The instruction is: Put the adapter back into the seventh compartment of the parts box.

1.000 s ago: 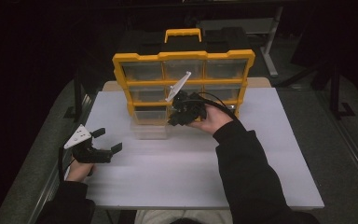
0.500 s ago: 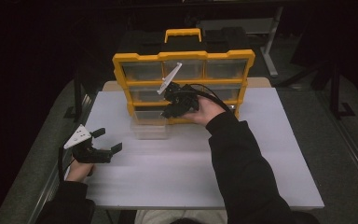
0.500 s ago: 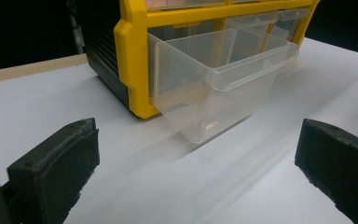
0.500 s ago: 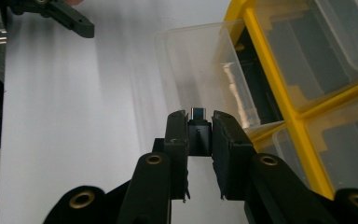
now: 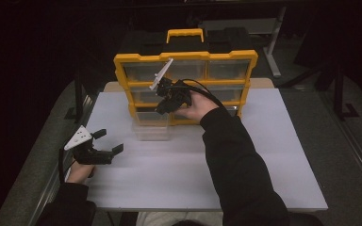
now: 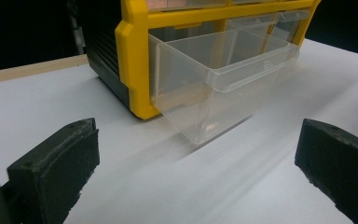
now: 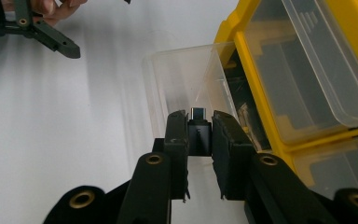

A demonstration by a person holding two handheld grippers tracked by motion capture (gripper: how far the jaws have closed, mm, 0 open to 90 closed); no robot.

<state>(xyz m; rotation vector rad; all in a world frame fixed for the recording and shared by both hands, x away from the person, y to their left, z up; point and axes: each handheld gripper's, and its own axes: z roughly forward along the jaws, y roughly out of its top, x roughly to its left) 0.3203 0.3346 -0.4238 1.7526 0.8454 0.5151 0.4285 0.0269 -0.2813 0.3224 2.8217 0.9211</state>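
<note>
My right gripper (image 7: 200,135) is clamped on a small black adapter (image 7: 199,133), held above the pulled-out clear drawer (image 7: 182,88) at the bottom left of the yellow organizer (image 5: 186,56). My left gripper (image 5: 104,142) rests on the white table (image 5: 273,155) with its jaws wide and nothing between them

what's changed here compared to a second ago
The right gripper, shut on a small black adapter, has moved left across the yellow drawer cabinet and now sits above the pulled-out clear drawer. The left gripper has stayed open at the table's left edge, and the drawer is still out.
</note>
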